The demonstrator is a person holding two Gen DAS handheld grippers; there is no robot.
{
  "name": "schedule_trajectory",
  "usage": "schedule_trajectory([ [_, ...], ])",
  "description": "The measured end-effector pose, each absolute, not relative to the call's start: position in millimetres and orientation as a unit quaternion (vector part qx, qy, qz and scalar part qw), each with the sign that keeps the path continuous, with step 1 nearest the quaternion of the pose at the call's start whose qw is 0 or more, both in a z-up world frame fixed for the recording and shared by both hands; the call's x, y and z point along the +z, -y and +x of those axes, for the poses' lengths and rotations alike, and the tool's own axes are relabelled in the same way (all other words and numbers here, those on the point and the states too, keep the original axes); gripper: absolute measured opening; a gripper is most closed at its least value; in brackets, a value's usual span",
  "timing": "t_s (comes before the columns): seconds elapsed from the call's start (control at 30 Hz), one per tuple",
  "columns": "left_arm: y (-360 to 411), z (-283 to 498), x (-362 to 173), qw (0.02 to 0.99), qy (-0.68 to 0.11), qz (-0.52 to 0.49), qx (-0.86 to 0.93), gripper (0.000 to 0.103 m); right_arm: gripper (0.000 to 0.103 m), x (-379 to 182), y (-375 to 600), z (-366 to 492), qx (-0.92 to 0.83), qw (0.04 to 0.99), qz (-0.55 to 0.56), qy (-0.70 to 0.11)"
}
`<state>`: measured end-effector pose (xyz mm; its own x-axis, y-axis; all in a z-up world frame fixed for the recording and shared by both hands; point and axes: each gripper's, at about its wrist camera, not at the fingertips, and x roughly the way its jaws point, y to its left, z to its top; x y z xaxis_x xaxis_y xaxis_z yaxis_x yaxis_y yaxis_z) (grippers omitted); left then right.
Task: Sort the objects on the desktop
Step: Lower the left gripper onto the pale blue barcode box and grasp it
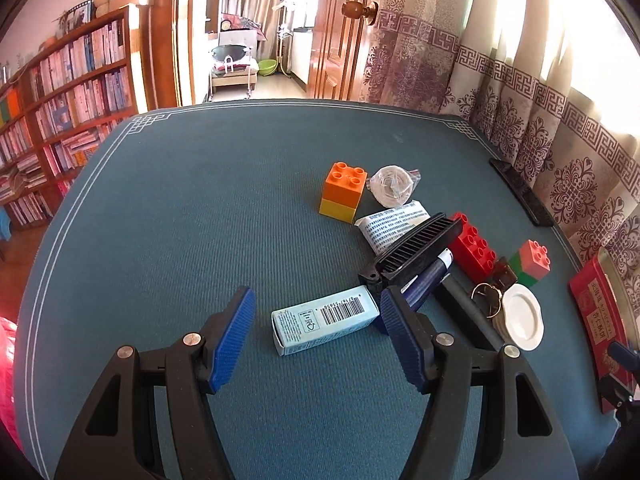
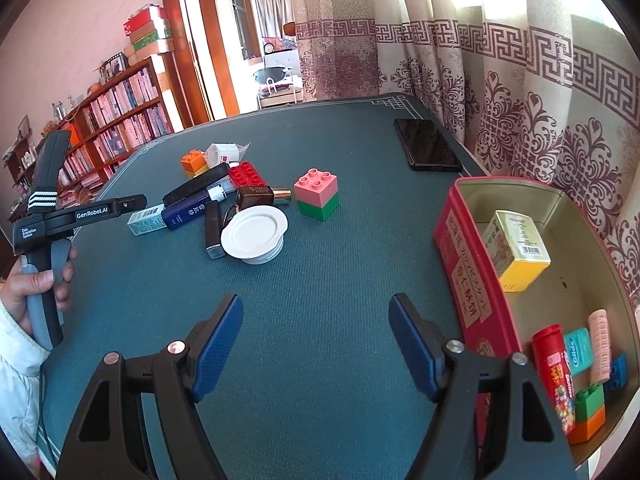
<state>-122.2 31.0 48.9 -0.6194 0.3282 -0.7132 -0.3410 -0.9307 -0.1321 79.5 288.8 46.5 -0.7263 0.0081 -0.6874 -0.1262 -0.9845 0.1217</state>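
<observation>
Left tool [image 1: 316,312] released — pale carton [image 1: 325,319] lies between its pads on the worktop [image 1: 180,220]. Right tool [image 2: 316,320] released, holding nothing, beside the red tin [image 2: 460,256].

The tabletop [image 1: 168,240] wears a teal, ribbed matt cloth mat. Each claw [image 1: 316,336] [image 2: 316,344] is matt black plastic with blue ridged rubbery pads [image 1: 234,340] and small bright metal pins. The carton [image 1: 326,320] is thin printed cardboard, slightly shiny. The bricks [image 1: 343,192] are glossy smooth plastic. The lid [image 2: 254,234] at centre is smooth white plastic. The tin [image 2: 472,264] at right has red lacquered metal outside, dull pale metal inside. The phone [image 2: 426,145] is glossy black. The curtain [image 2: 520,80] is patterned woven cloth.
</observation>
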Motion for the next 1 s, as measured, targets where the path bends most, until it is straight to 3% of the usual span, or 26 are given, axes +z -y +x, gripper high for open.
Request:
schedule_trajectory([
  [0.33,-24.9,-143.8,23.1,0.222,0.049,-0.437,0.87,0.069,0.079,36.1,-280.7,72.3,0.919,0.025,-0.384,-0.089],
  [0.73,-61.6,-97.4,15.6,0.228,-0.108,-0.434,0.865,0.069,0.079,35.2,-284.9,74.2,0.917,0.029,-0.385,-0.1],
  [0.9,-73.2,-94.3,16.7,0.215,-0.125,-0.423,0.871,0.069,0.079,34.8,-283.1,74.2,0.917,0.027,-0.386,-0.099],
  [1.0,-75.7,-103.1,16.3,0.198,-0.113,-0.422,0.877,0.058,0.079,34.3,-280.7,73.8,0.916,0.025,-0.388,-0.097],
])
